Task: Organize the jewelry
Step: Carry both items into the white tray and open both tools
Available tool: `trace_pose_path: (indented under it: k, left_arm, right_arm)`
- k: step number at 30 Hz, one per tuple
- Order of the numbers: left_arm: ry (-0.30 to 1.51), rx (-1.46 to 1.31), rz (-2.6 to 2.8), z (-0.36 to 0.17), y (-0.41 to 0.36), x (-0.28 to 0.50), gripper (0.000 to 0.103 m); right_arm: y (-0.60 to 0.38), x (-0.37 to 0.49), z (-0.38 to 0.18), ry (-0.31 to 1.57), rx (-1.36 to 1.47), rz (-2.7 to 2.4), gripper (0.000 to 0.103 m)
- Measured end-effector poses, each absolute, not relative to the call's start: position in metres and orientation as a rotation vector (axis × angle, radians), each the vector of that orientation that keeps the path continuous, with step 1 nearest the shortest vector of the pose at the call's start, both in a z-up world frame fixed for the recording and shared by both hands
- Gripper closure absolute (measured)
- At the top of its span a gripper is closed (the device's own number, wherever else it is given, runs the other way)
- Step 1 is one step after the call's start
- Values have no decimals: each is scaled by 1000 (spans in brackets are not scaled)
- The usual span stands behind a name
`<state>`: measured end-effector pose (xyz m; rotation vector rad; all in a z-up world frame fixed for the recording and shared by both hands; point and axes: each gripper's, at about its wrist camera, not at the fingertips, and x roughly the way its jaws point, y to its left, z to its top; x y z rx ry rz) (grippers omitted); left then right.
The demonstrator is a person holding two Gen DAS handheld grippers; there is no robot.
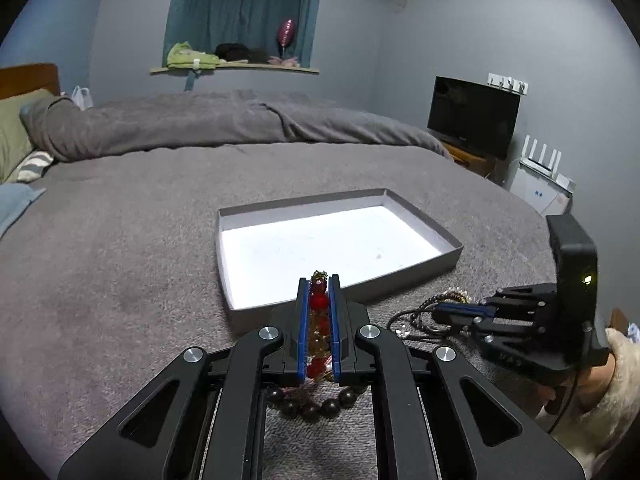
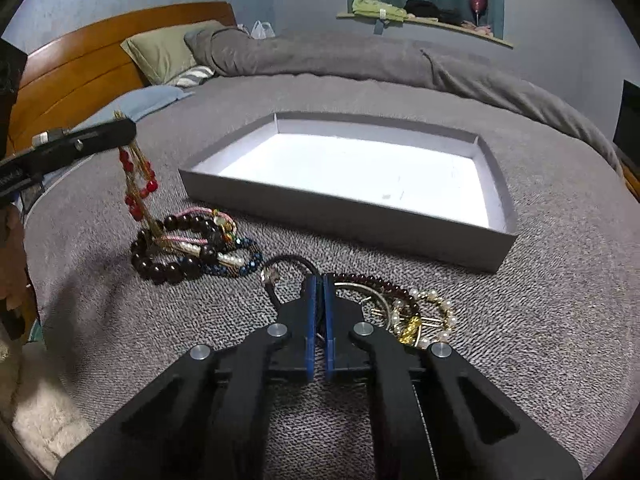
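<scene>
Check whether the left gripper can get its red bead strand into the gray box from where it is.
Probably yes. The left gripper holds the red bead strand lifted just short of the gray box, whose top is open, with nothing between them.

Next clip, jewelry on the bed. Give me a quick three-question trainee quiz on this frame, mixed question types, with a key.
1. True or false: the grey box already holds a bracelet.
2. Which tongs hold the red and gold beaded strand? A) left tongs B) right tongs C) neither
3. Fill in: the right tongs are shut on a black ____ beside the pearl bracelet.

Key
1. False: its white floor is bare.
2. A: the strand hangs from them, above the dark bead bracelet.
3. cord
</scene>
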<state>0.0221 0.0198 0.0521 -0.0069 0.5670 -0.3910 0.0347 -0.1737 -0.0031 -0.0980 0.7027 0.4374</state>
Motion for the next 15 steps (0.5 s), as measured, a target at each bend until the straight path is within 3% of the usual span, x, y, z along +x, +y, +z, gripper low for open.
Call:
trace_pose_path:
  k: [15]
  left_arm:
    - [574,109,-306,91,4,67,93]
  right_arm:
    - [-193,74,85,507,-14,361,100]
